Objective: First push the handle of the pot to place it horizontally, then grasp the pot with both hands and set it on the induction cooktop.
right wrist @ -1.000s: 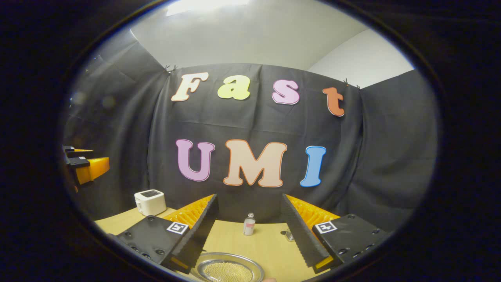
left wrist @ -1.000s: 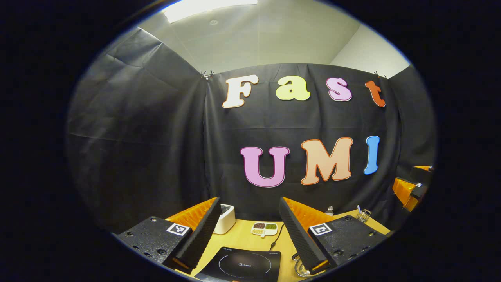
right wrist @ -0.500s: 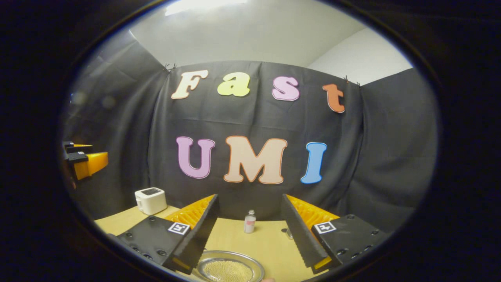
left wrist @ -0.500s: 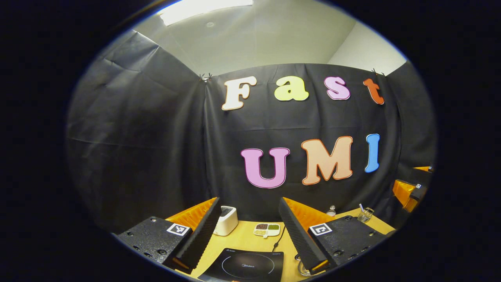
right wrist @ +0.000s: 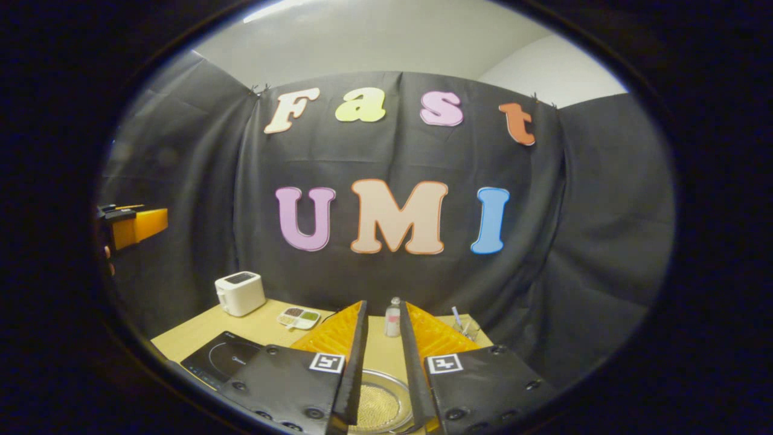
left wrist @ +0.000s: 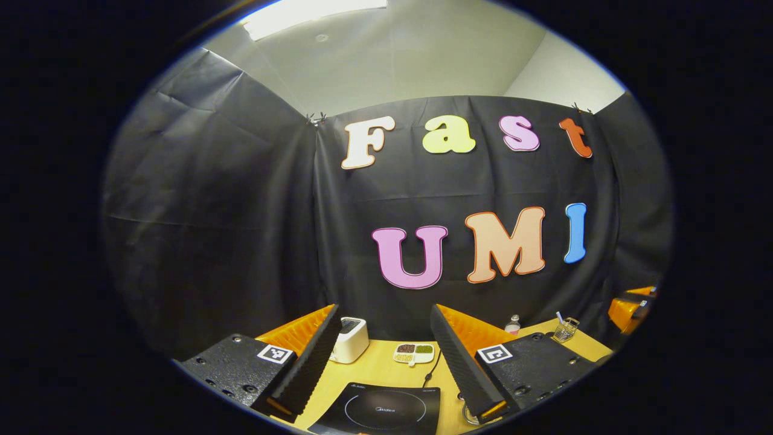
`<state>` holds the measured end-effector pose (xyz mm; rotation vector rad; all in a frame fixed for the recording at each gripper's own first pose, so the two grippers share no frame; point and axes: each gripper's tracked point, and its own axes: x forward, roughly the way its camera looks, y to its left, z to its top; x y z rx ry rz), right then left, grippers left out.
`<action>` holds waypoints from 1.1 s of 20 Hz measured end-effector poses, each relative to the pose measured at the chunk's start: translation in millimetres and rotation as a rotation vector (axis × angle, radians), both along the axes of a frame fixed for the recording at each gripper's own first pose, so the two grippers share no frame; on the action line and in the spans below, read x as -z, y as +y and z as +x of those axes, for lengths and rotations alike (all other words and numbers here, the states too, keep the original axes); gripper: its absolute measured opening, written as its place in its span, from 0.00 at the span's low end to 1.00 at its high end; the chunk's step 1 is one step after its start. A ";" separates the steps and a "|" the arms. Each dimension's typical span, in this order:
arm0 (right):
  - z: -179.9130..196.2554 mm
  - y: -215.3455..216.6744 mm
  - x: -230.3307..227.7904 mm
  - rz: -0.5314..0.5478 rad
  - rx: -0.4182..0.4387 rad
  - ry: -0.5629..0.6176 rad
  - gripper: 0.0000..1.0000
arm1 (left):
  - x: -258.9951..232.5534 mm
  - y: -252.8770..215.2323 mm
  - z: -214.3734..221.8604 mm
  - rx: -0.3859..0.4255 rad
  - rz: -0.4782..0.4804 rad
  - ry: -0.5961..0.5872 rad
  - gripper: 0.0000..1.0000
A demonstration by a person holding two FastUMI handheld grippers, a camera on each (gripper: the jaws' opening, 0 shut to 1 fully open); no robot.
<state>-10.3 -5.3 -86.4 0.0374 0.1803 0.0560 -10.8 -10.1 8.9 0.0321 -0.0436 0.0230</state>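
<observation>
Wooden table: your toaster, divided dish and bottle stand at the back.
Pot: under your right gripper, fingers nearly closed, holding nothing.
Cooktop: before your left gripper, spread wide.

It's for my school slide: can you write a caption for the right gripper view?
Right gripper, fingers nearly closed, above a metal pot on the table.

Each tool has two wedge-shaped fingers with ribbed inner faces, mounted on dark, pebbled plates studded with round screws. Every plate of the left tool and right tool carries a small square black-and-white marker (one per finger).
</observation>
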 end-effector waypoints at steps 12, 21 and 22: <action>-45.6 -10.2 140.2 -0.037 0.006 0.283 0.09 | 1.2 9.7 3.0 -0.021 -0.004 0.003 0.93; -120.9 -17.3 271.7 -0.055 -0.034 0.626 0.10 | 7.8 16.1 2.3 -0.035 0.011 0.017 0.93; -128.0 -19.4 280.1 -0.059 -0.034 0.649 0.10 | 9.2 16.4 3.0 -0.036 0.013 0.020 0.93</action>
